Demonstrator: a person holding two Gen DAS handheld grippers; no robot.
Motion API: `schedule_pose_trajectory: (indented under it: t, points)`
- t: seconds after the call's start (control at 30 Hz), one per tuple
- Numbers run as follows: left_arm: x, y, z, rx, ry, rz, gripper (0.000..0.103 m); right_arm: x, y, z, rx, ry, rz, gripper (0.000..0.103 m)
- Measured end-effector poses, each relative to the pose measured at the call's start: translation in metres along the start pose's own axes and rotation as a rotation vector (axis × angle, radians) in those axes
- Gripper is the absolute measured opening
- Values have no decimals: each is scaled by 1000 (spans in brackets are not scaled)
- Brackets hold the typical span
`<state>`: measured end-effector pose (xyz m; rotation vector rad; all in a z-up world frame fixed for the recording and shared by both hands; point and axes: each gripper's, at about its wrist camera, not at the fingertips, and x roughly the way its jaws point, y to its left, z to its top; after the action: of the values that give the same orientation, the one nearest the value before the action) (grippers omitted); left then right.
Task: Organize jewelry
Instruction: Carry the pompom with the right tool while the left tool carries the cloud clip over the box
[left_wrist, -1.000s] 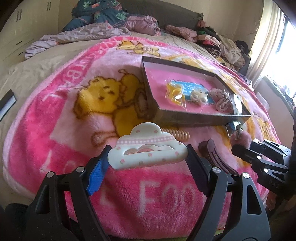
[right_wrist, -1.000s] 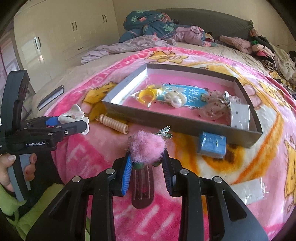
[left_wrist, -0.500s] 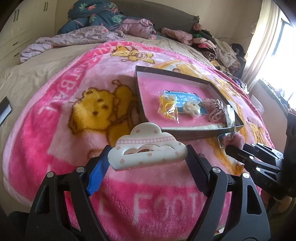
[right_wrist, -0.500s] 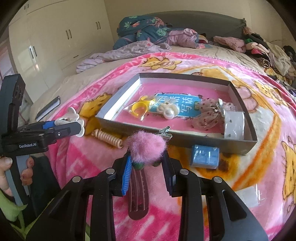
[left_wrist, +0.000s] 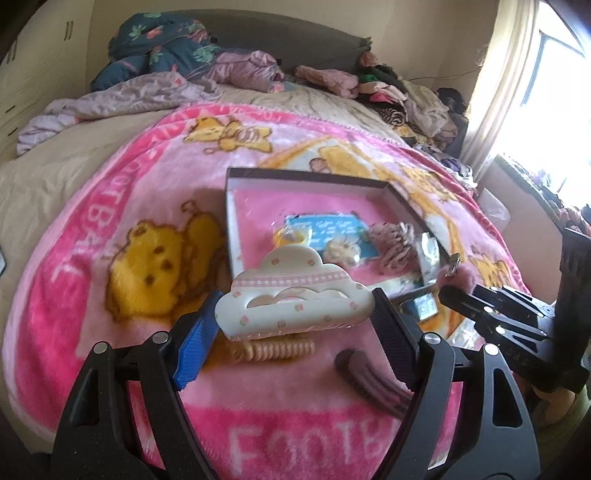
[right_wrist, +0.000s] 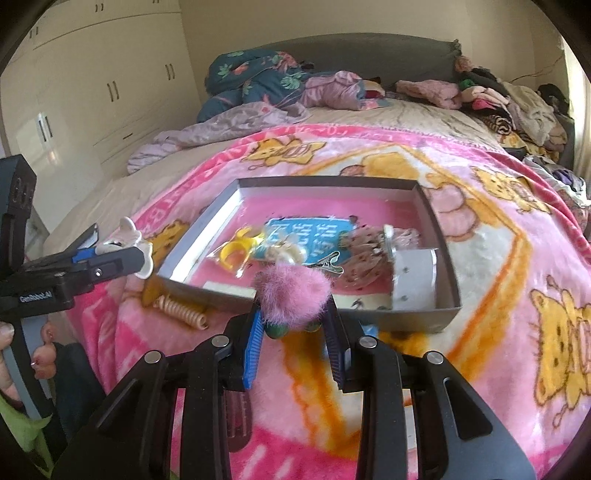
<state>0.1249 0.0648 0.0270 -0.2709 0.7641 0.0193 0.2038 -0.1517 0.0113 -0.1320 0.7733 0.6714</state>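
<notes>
your left gripper (left_wrist: 293, 314) has its fingers clamped on the cloud-shaped hair claw (left_wrist: 293, 301), held mid-frame just in front of the shallow box (left_wrist: 314, 175). your right gripper (right_wrist: 293, 325) pinches the pink pom-pom clip (right_wrist: 291, 297) at the box's near wall — over it or just short, hard to say. lower down on the pink blanket (left_wrist: 110, 206), a coiled hair tie (left_wrist: 273, 349) and a dark barrette (left_wrist: 373, 380).

The right claw (right_wrist: 293, 332) grips a pink pom-pom clip (right_wrist: 291, 295) at the near wall of the grey tray (right_wrist: 448, 258).
</notes>
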Motion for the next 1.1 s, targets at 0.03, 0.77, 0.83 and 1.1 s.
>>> schedule_pose_trajectory:
  t: [0.03, 0.77, 0.83, 1.1]
  points:
    - [1, -2, 2, 3, -1, -3, 70, 0, -3, 1, 3, -2, -7, 29]
    - [60, -18, 42, 29, 43, -8, 70, 8, -61, 27, 71, -40, -99, 29]
    - [65, -16, 42, 29, 51, -1, 70, 12, -63, 29, 72, -39, -100, 29]
    - [84, -4, 44, 14, 69, 29, 70, 28, -70, 35, 68, -23, -99, 29]
